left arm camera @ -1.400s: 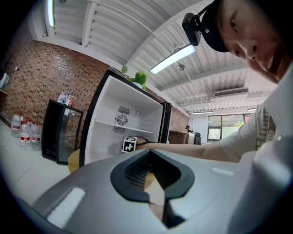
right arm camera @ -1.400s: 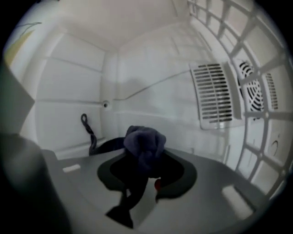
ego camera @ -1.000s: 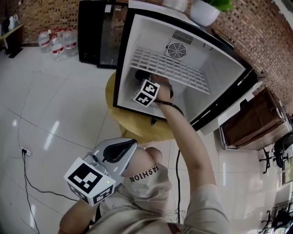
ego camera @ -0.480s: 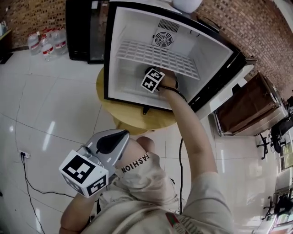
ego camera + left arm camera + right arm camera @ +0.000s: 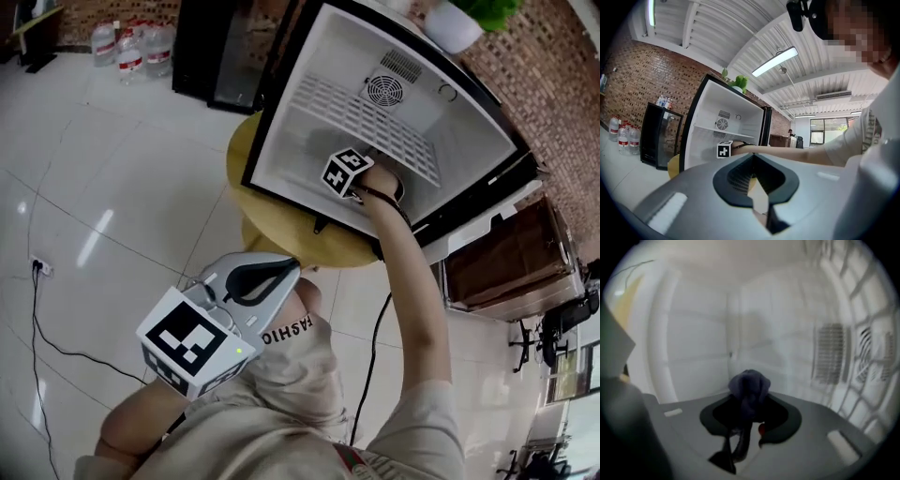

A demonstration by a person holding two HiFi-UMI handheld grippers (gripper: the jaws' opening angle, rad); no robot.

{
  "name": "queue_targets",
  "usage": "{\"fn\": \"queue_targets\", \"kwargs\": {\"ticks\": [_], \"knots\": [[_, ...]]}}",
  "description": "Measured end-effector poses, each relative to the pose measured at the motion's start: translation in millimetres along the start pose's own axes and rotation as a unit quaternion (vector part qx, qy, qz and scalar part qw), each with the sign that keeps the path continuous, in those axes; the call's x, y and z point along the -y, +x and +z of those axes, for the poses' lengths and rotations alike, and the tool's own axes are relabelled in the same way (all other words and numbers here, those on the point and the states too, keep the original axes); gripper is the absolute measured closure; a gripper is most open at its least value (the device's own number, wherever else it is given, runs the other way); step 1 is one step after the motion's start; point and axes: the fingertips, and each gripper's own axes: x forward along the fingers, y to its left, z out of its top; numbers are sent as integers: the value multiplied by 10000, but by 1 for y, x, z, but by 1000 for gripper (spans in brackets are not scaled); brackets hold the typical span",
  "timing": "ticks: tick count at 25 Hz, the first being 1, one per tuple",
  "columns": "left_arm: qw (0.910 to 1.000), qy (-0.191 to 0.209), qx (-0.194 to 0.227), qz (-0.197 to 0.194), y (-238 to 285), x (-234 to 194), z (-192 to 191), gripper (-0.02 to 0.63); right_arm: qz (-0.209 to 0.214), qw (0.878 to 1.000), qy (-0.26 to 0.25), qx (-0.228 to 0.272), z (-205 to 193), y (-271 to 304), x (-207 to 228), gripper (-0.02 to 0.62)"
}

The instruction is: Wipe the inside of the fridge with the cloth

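So the small open fridge with the black frame and white lining (image 5: 281, 112) sits on a round yellow wooden table (image 5: 281, 230), with its door opening facing the person. The right gripper (image 5: 747, 404) is reached deep inside it, under the white wire shelf (image 5: 361, 117) and over toward the right side of the lower compartment. In the head view you mostly just see its marker cube and the hand behind it.

Its jaws are almost together, pinched on a dark blue bunched-up cloth (image 5: 749, 386). A wad of the cloth sticks out past the tips and a tail hangs back down between the jaws. The wad is right up near the white inner wall, but I can't tell whether it's actually pressing on it. The slotted vent and round fan grille (image 5: 385, 91) are off to the right on the back wall, above the shelf.

The left gripper (image 5: 272, 274) is down low by the person's body, well apart from the fridge and pointing roughly toward it. Its jaws are fully together with nothing in them.

Off to the side there's a black glass-door cabinet (image 5: 220, 52), and some clear plastic water bottles (image 5: 141, 47) on the white tiled floor.
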Motion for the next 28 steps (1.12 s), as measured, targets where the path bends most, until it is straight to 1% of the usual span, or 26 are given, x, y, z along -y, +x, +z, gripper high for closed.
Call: {"fn": "queue_targets", "kwargs": {"ticks": [1,2,3,4,5,6,7,9,10,11,12,14,15,16,17,19,21,22,24,25,26,27,28], "knots": [[10000,-65,-22,-7,-1,-1,1,606,-71,9977,83,669,31,-22,0,479],[9999,-108,-23,-6,-1,-3,2,606,-96,9897,176,1419,67,-44,0,479],[9999,-102,-10,0,-2,-7,1,606,-82,9770,257,2115,104,-62,1,479],[10000,-66,-1,7,-2,-11,-1,606,-45,9630,318,2676,136,-75,0,479],[10000,-38,-2,12,-2,-13,-3,606,2,9509,364,3074,162,-83,-2,479],[10000,-32,-6,17,-2,-14,-3,606,56,9427,394,3312,182,-85,-6,479],[10000,-42,-4,26,-4,-15,-3,606,126,9390,413,3413,196,-84,-12,479],[9999,-71,16,72,-9,-18,-1,606,316,9395,499,3375,210,-75,-24,477],[9999,-85,21,104,-10,-20,-1,606,415,9405,573,3324,209,-70,-26,483],[9999,-100,14,130,-11,-23,-2,606,478,9442,603,3204,202,-65,-26,483],[9998,-115,-4,143,-10,-24,-5,606,488,9528,542,2948,187,-56,-25,485],[9998,-145,-47,127,-6,-25,-11,606,468,9756,312,2124,137,-27,-22,488],[9998,-154,-67,111,-4,-24,-13,606,515,9837,274,1699,108,-12,-21,488],[9998,-151,-86,95,-2,-23,-14,606,605,9890,302,1315,79,1,-21,488],[9998,-136,-100,77,0,-21,-14,606,718,9920,373,968,52,12,-21,488],[9999,-90,-95,45,2,-17,-12,606,956,9929,599,374,5,26,-22,488],[9999,-64,-81,37,4,-15,-11,606,1138,9903,790,-74,-26,33,-24,488],[9999,-55,-87,39,5,-14,-12,606,1191,9896,775,-238,-34,34,-26,488],[9999,-32,-121,38,6,-12,-13,606,1183,9907,535,-400,-40,31,-31,486],[9999,-23,-134,30,7,-11,-14,606,1095,9926,408,-326,-34,25,-31,486],[9999,-20,-136,19,8,-10,-14,606,952,9947,392,-80,-22,15,-28,486],[9999,-24,-133,10,8,-10,-14,606,798,9946,555,352,-2,0,-22,485],[9999,-33,-131,4,7,-10,-14,606,704,9893,872,931,24,-21,-16,486]]}}
